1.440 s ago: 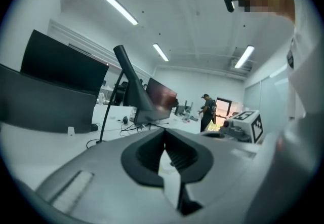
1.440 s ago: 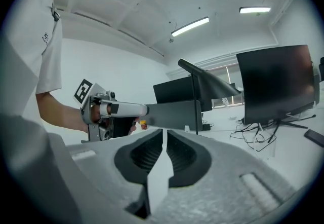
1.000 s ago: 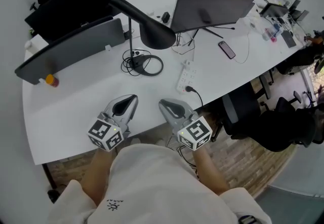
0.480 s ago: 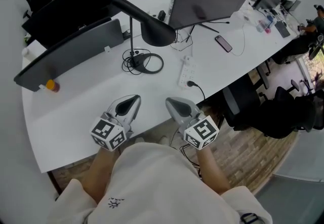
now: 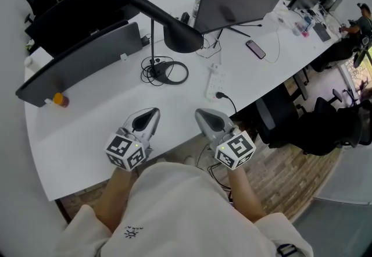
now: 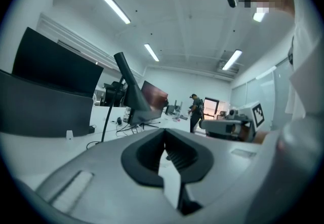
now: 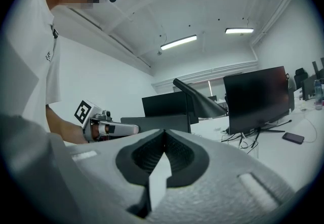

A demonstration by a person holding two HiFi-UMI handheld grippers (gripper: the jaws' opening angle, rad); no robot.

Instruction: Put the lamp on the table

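Both the left tool (image 5: 151,113) and the just-closed right tool (image 5: 201,114) are shut and empty, so the lamp (image 5: 182,39), standing on the surface (image 5: 87,128) at 12 o'clock, looks done.

Lamp (image 7: 202,102) base behind right hand-held gripper (image 7: 163,133), orange thing (image 5: 58,99) unidentifiable

Table (image 5: 87,128): white.
Lamp (image 5: 181,38): black.
Monitor (image 5: 238,3), 1 o'clock: black.
Screen panel (image 5: 81,61), 10 o'clock: grey.
Small item (image 5: 58,99), 9 o'clock: orange.
Power strip (image 5: 215,84): white.
Left gripper (image 5: 150,112), right gripper (image 5: 200,112): grey.
Marker cubes (image 5: 124,151): white with black squares.
Floor (image 5: 290,186), 4 o'clock: brown planks.
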